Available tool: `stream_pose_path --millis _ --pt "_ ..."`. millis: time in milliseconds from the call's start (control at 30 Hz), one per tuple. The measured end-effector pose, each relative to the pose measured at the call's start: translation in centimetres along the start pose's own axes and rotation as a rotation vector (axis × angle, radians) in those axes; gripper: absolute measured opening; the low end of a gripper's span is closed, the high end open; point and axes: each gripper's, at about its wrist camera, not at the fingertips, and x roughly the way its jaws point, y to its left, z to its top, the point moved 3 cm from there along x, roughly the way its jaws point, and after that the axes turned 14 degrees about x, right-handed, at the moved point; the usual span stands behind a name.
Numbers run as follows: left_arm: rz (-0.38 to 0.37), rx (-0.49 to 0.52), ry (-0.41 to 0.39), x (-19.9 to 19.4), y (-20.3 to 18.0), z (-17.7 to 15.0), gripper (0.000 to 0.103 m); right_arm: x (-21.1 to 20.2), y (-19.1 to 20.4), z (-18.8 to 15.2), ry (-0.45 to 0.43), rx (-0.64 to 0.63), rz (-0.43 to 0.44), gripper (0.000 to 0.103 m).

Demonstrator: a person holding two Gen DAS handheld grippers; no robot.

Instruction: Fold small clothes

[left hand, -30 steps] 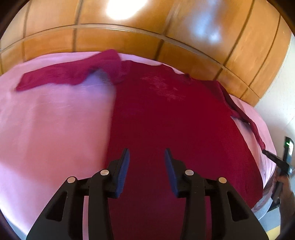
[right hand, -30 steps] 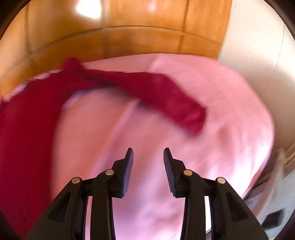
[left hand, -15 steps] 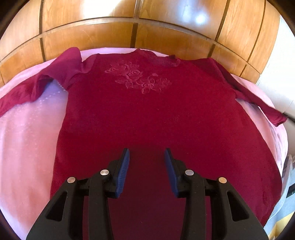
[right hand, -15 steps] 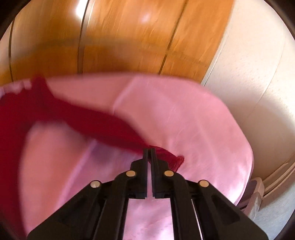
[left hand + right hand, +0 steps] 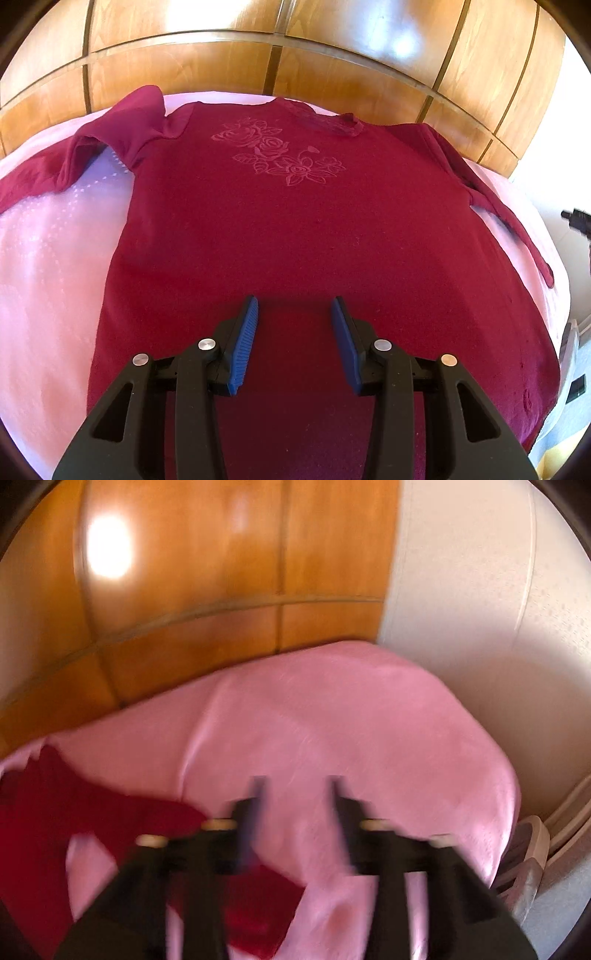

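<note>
A dark red long-sleeved top [image 5: 295, 229] with a rose pattern on the chest lies flat, front up, on a pink bedspread [image 5: 48, 266]. Its left sleeve [image 5: 85, 155] is bunched near the shoulder; its right sleeve [image 5: 506, 218] runs down the right side. My left gripper [image 5: 294, 321] is open and empty, hovering over the lower part of the top. In the blurred right wrist view, my right gripper [image 5: 295, 801] is open and empty above the bedspread [image 5: 369, 720], with the right sleeve [image 5: 110, 823] below and to its left.
A glossy wooden panelled wall [image 5: 295, 66] stands right behind the bed. A white wall [image 5: 480, 609] and pale objects on the floor [image 5: 528, 856] lie past the bed's right edge. A black object [image 5: 576, 218] shows at the far right.
My right gripper was shut at the sleeve's cuff half a second ago; it has opened and let go, and the sleeve now lies down-left of it. The left gripper has stayed open, barely shifting.
</note>
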Motion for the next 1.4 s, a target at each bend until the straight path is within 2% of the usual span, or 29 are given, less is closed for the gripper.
stream_pose_path --millis 67,167,233,267,333,367,433,467,500,600,700,800,867,933,1000,1067,1167,1233,1300,1400 --pt "0.001 0.013 0.001 0.1 -0.2 0.1 0.046 0.1 0.9 -2.4 0.054 -0.021 0.061 0.057" --pt "0.001 0.013 0.000 0.1 -0.2 0.1 0.047 1.4 2.8 -6.3 0.121 -0.087 0.123 0.071" --pt "0.000 0.008 -0.002 0.1 -0.2 0.1 0.047 2.6 3.7 -8.0 0.154 -0.136 0.109 0.073" --pt "0.003 0.008 -0.002 0.1 -0.2 0.1 0.047 3.6 4.1 -8.8 0.153 -0.171 0.067 0.072" --pt "0.009 0.013 -0.002 0.1 -0.3 0.1 0.047 5.6 4.4 -9.7 0.176 -0.230 0.004 0.060" --pt "0.010 0.014 -0.001 0.1 -0.3 0.1 0.047 6.6 4.4 -10.2 0.183 -0.267 -0.034 0.038" --pt "0.009 0.014 -0.001 0.1 -0.3 0.1 0.047 6.7 4.4 -9.5 0.144 -0.266 -0.058 0.011" --pt "0.008 0.013 -0.001 0.1 -0.3 0.1 0.047 6.3 4.3 -8.8 0.122 -0.249 -0.068 0.005" --pt "0.008 0.014 0.000 0.1 -0.3 0.1 0.047 5.3 4.3 -7.3 0.073 -0.224 -0.062 0.005" --pt "-0.002 0.019 -0.001 0.2 -0.4 0.1 0.051 3.0 4.3 -3.3 -0.029 -0.187 -0.056 0.005" --pt "0.003 0.029 0.003 0.3 -0.5 0.1 0.053 2.7 4.0 1.2 -0.098 -0.150 -0.081 0.005" --pt "0.002 0.033 0.006 0.3 -0.6 0.1 0.054 5.1 3.1 5.0 -0.082 -0.097 -0.133 0.005" --pt "0.002 0.033 0.007 0.4 -0.5 0.1 0.054 8.1 3.0 7.1 -0.034 -0.067 -0.169 0.006" --pt "0.002 0.033 0.007 0.4 -0.6 0.1 0.054 10.8 3.1 8.3 -0.003 -0.036 -0.193 0.019" --pt "0.002 0.033 0.007 0.3 -0.5 0.1 0.054 11.4 3.1 9.0 -0.027 0.018 -0.204 0.065" --pt "-0.003 0.030 0.006 0.3 -0.4 0.0 0.054 10.8 1.8 9.2 -0.056 0.134 -0.166 0.083" --pt "-0.013 0.026 0.000 0.4 -0.2 -0.1 0.056 10.7 -1.3 6.7 0.027 0.338 -0.013 0.082" --pt "-0.016 0.031 -0.002 0.5 -0.3 -0.1 0.057 11.3 -2.3 5.1 0.106 0.407 0.063 0.072" --pt "-0.017 0.037 -0.001 0.5 -0.4 -0.1 0.060 12.6 -2.5 2.9 0.174 0.460 0.134 0.056" --pt "-0.012 0.043 0.002 0.6 -0.5 0.0 0.060 14.8 -1.3 1.5 0.239 0.509 0.203 0.050"
